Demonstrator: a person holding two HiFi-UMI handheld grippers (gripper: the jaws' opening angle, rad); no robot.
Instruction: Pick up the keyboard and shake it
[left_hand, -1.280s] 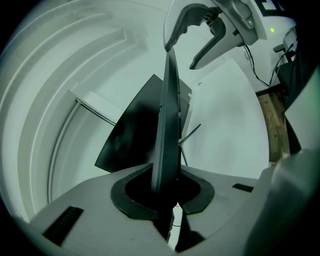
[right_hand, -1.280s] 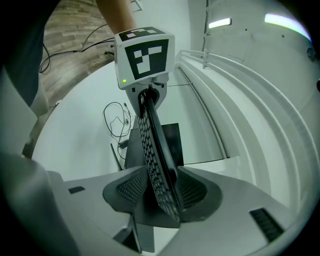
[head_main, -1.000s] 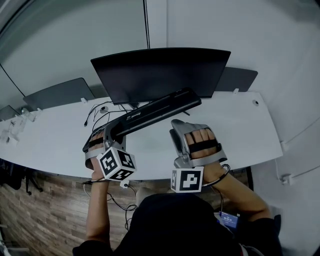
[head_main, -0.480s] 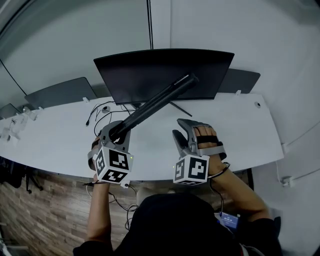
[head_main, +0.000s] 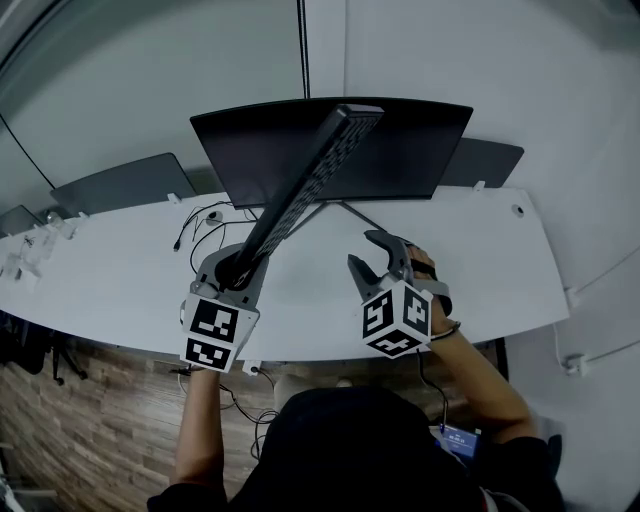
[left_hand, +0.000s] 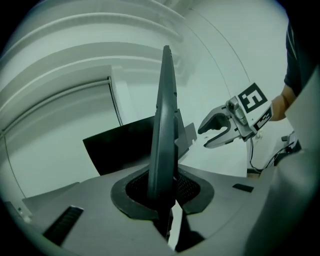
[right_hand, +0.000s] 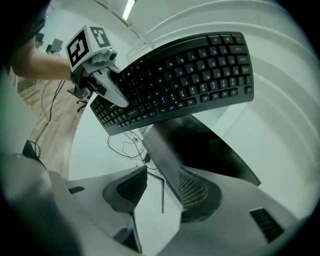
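Observation:
The black keyboard (head_main: 305, 180) is lifted off the white desk (head_main: 100, 285) and tilted steeply, its far end up in front of the dark monitor (head_main: 400, 150). My left gripper (head_main: 240, 265) is shut on its near end. In the left gripper view the keyboard (left_hand: 164, 125) stands edge-on between the jaws of that gripper (left_hand: 162, 187). My right gripper (head_main: 368, 255) hangs open and empty to the keyboard's right, apart from it. In the right gripper view the keyboard's key side (right_hand: 185, 75) faces the camera, with the left gripper (right_hand: 107, 85) clamped on its left end.
Loose cables (head_main: 205, 225) lie on the desk left of the monitor's stand. Two grey panels (head_main: 120, 185) (head_main: 485, 160) stand at the desk's back edge. A wooden floor (head_main: 90, 430) lies below the desk's front edge.
The right gripper has let go of the keyboard's end and drawn back open. The left gripper alone has swung the keyboard up from nearly level to steeply tilted, key side turned right.

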